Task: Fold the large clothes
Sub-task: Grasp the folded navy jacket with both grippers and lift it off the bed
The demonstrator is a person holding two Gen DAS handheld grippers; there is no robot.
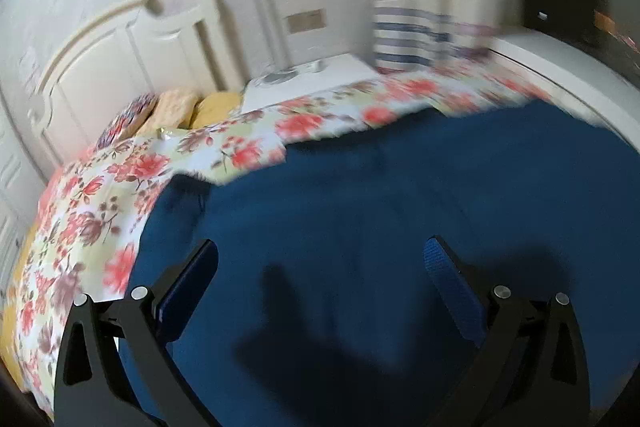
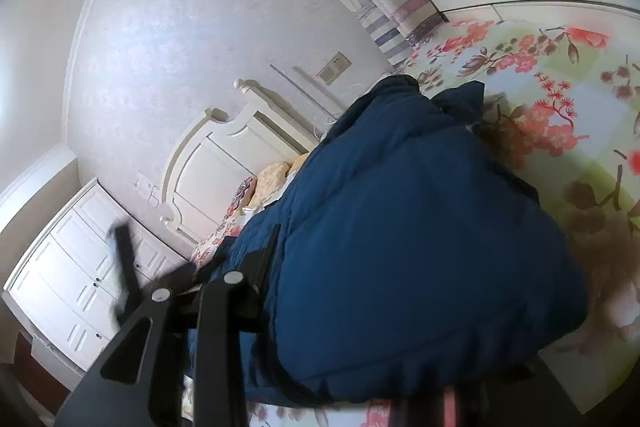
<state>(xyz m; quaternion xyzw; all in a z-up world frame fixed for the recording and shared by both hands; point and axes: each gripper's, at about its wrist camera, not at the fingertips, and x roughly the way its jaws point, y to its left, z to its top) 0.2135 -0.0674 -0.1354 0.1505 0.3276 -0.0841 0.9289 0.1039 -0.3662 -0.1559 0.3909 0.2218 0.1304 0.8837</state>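
So the bed [image 1: 120,163] takes up most of the room, covered in a floral bedspread [image 1: 240,143] with big red and pink blossoms. A cream headboard [image 1: 116,59] with curved mouldings stands against the pale wall, and a few pillows [image 1: 176,111], yellow and patterned, are piled up at that end.

Spread over the bedspread is the thing being folded: a big dark blue quilted jacket [image 1: 360,195]. From the left wrist view it lies fairly flat and reaches close to the foot-end edge of the bed. From the right wrist view the same jacket [image 2: 400,227] bulges up in a puffy mound, with its far end bunched toward the wall side of the bed.

White wardrobe doors [image 2: 76,267] sit in the corner beside the headboard, and a striped curtain [image 1: 408,35] hangs past the far side of the bed, next to a white bedside table [image 1: 312,79].

The left gripper [image 1: 320,259] hovers over the blue fabric with its jaws spread wide and nothing between them.

The right gripper [image 2: 320,267] is mostly swallowed by the jacket. Only one black finger [image 2: 264,259] shows, pressed against the fabric, so the jaws look narrowed onto a fold of it.
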